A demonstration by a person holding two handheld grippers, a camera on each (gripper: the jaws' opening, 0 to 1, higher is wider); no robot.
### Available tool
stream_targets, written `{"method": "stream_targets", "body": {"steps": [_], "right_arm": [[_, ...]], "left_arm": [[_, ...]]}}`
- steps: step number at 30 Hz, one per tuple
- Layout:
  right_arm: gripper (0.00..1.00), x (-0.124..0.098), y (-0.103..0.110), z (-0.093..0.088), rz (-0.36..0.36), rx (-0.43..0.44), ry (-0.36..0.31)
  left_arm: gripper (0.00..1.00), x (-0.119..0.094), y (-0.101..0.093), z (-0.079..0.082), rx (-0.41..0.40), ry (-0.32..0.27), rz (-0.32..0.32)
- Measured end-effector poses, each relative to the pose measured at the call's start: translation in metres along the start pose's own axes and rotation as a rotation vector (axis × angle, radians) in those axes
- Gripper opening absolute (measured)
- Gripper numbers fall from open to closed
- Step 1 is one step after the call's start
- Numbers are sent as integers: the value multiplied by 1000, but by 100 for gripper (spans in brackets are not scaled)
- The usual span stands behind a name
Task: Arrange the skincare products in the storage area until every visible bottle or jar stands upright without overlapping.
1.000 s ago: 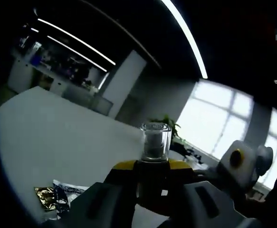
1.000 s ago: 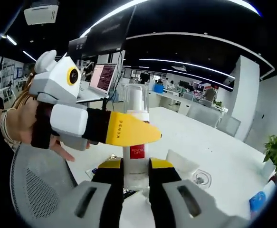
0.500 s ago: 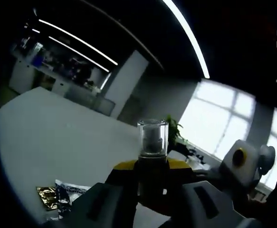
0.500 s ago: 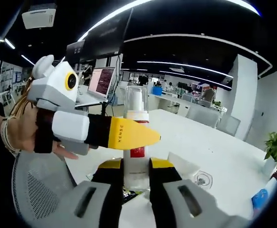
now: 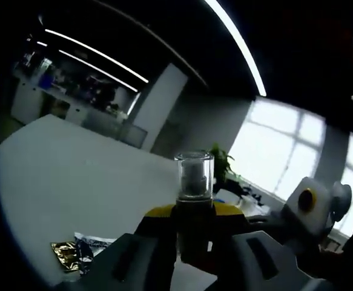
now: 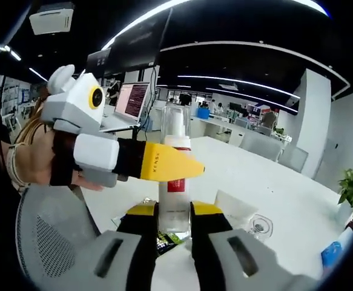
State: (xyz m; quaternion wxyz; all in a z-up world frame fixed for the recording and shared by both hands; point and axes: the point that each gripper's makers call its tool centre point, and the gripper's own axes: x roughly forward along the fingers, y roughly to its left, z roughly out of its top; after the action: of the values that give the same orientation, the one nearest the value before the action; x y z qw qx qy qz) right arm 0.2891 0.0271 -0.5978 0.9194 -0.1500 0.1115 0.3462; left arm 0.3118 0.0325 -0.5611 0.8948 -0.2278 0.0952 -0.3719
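- Open-plan office backdrop is seen, with ceiling light strips, big windows and a long white table (image 6: 285, 182) under both grippers.
- White pump bottle (image 6: 175, 200) with a clear cap is pinched upright between the jaws of the right gripper (image 6: 174, 227); it is held off the table, not yet stood in any storage spot.
- Left gripper (image 6: 164, 163) is seen crossing in front of that bottle in the right gripper view, held by a person's hand (image 6: 34, 157); its yellow jaws are closed on the bottle's upper body as far as can be judged.
- In the left gripper view the same clear cap (image 5: 194, 176) is seen rising between the left gripper's own jaws.
- Since a second ago little has changed: both views have drifted slightly and the bottle sits a touch lower in frame. Both grips are unchanged, so a two-handed hold or handover is judged, with no placement progress.
- Red label is read as "REVITA LIFT" at best, blurry; "XENSE" is printed on the yellow jaw.
- Foil sachets (image 5: 79, 253) lie on the table.
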Motion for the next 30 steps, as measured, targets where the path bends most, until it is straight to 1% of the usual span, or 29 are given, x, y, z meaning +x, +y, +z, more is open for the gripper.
{"method": "stream_targets", "body": {"steps": [2, 4, 5, 6, 7, 8, 9, 11, 13, 14, 16, 18, 20, 23, 24, 25, 26, 28, 30], "right_arm": [[21, -2, 0, -3, 0, 0, 11], [21, -6, 0, -6, 2, 7, 16], [20, -6, 0, -6, 2, 9, 16], [17, -7, 0, -6, 0, 15, 21], [16, -11, -4, -6, -9, 15, 18], [17, -12, -5, -6, -13, 20, 16], [18, -15, -9, -5, -16, 33, 15], [17, -18, -13, -2, -23, 35, 5], [18, -22, -17, 7, -28, 80, -30], [17, -25, -19, 12, -25, 104, -51], [18, -28, -20, 21, -21, 129, -82], [18, -30, -20, 27, -14, 134, -91], [18, -29, -17, 31, 2, 141, -103], [19, -28, -13, 36, 26, 154, -121], [20, -27, -12, 37, 29, 157, -123], [20, -27, -12, 37, 29, 158, -123], [21, -26, -12, 38, 33, 160, -127], [22, -25, -12, 39, 45, 172, -131], [23, -25, -11, 39, 50, 174, -137]], "left_arm": [[16, -1, 8, 1, 44, 12, 20], [16, -2, 11, 1, 45, 16, 18], [17, -2, 12, 1, 48, 17, 20], [17, -3, 17, 1, 67, 30, 26], [17, -4, 22, -1, 102, 44, 39], [17, -5, 24, -4, 124, 60, 43], [17, -5, 25, -5, 126, 64, 41], [17, -5, 26, -8, 127, 75, 34], [17, -5, 27, -13, 157, 95, 35], [17, -5, 27, -17, 179, 113, 34], [17, -4, 24, -24, 192, 134, 21], [17, -3, 20, -30, 205, 156, -2], [17, -2, 15, -37, 240, 181, -20], [17, 0, 8, -45, 281, 209, -44], [17, 0, 5, -47, 303, 216, -63], [17, 0, 3, -48, 302, 217, -65], [17, 0, -1, -50, 312, 222, -86], [17, 1, -4, -51, 315, 227, -101], [17, 0, -9, -56, 325, 249, -138]]}}
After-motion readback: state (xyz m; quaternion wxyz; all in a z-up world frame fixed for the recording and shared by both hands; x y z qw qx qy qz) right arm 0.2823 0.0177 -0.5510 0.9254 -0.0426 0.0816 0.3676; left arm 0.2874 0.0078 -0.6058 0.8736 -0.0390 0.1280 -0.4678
